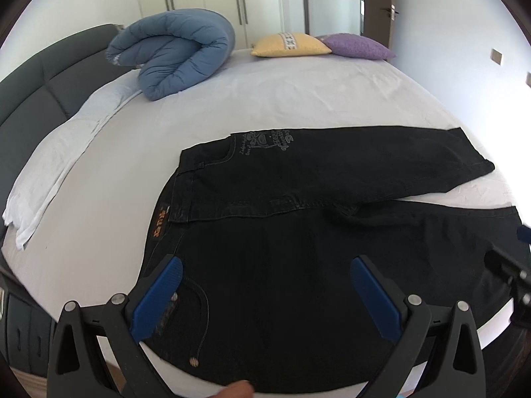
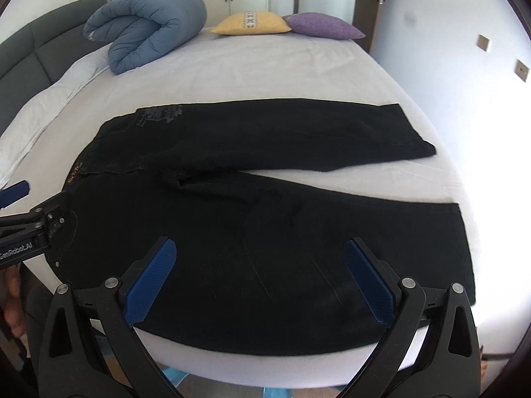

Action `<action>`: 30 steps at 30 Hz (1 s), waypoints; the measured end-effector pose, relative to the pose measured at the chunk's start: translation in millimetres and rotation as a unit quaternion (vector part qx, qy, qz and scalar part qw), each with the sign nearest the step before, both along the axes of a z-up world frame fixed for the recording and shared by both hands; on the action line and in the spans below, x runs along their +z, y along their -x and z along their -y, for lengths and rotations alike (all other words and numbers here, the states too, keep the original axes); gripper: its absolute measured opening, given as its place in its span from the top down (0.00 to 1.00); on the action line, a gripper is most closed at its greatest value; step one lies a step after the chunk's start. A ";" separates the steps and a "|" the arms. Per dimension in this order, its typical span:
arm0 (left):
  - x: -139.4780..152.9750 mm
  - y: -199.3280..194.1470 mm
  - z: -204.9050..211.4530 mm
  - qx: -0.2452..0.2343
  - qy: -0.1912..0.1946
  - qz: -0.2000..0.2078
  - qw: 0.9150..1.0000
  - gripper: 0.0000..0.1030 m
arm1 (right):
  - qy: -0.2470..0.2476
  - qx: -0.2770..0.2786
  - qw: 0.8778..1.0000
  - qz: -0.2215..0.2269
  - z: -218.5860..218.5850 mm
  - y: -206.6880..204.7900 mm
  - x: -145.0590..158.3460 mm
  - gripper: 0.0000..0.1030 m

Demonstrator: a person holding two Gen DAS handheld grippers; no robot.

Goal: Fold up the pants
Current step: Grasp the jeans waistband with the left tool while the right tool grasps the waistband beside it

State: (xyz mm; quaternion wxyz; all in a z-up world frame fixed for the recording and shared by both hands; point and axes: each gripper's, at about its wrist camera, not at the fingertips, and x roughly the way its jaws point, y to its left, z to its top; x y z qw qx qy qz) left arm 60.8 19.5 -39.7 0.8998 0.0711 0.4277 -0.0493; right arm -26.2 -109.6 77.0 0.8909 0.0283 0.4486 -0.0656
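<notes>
**Both jaws spread, pants flat, first fold not started**

Jaws wide on both grippers, nothing pinched.

Left wrist view: my left gripper [image 1: 265, 293] hangs over the waist end of the black pants [image 1: 298, 248], near the bed's [image 1: 265, 99] front edge. Waistband points toward the bed's left side, with an orange label patch [image 1: 158, 224] on it. Far leg [image 1: 381, 162] lies across the middle of the bed, near leg [image 1: 431, 242] along the front edge, and they part toward the right edge. Right gripper [image 1: 511, 268] just shows at frame right.

Right wrist view: my right gripper [image 2: 260, 277] is over the near leg, toward the hem. Left gripper [image 2: 20, 212] shows at left by the waistband. Blue duvet [image 2: 146, 30] and two cushions [image 2: 285, 23] sit at the far edge, well apart.

Step, as I read it: pre-grasp for leg-onto-leg fold. Next I'd drop both grippers to the near side seam, pinch the waist and hem, then carry the leg over the far one.
</notes>
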 end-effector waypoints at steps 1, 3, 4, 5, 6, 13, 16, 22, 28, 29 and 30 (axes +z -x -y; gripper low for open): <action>-2.0 -7.0 0.2 -0.006 -0.005 -0.002 1.000 0.00 | -0.004 0.004 1.000 0.001 2.0 -6.8 0.5 0.00; -3.3 -18.3 -0.5 -0.021 -0.013 0.020 0.999 0.00 | -0.012 0.017 1.000 0.007 7.0 -25.0 2.0 0.00; -2.9 -20.1 -0.3 -0.029 -0.020 0.038 0.999 0.00 | -0.015 0.024 1.000 0.011 9.4 -36.7 2.9 0.00; -3.3 -24.8 -1.0 -0.028 -0.034 0.051 0.998 0.00 | -0.018 0.033 0.999 0.016 11.8 -49.2 4.3 0.00; -5.9 -32.5 -2.4 -0.023 -0.048 0.048 0.997 0.00 | -0.022 0.041 0.999 0.021 14.0 -60.2 5.8 0.00; -15.9 -122.9 -31.8 -0.035 -0.014 -0.002 0.999 0.00 | -0.132 0.089 0.987 0.035 49.1 -167.0 6.2 0.00; -19.6 -179.2 -39.1 -0.067 -0.048 0.004 0.997 0.00 | -0.155 0.103 0.982 0.022 61.0 -214.3 -1.3 0.00; -40.0 -284.3 -41.9 -0.194 -0.068 -0.054 0.977 0.00 | -0.130 0.221 0.966 -0.026 59.4 -299.7 -19.2 0.00; -80.8 -340.8 -44.3 -0.268 -0.102 -0.127 0.950 0.00 | -0.078 0.325 0.942 -0.044 42.4 -341.2 -42.6 0.17; -87.7 -344.9 -44.8 -0.273 -0.102 -0.139 0.946 0.00 | -0.079 0.335 0.938 -0.047 39.3 -348.1 -47.9 0.20; -96.5 -349.0 -45.5 -0.278 -0.101 -0.153 0.943 0.00 | -0.080 0.343 0.935 -0.050 39.7 -353.3 -51.0 0.22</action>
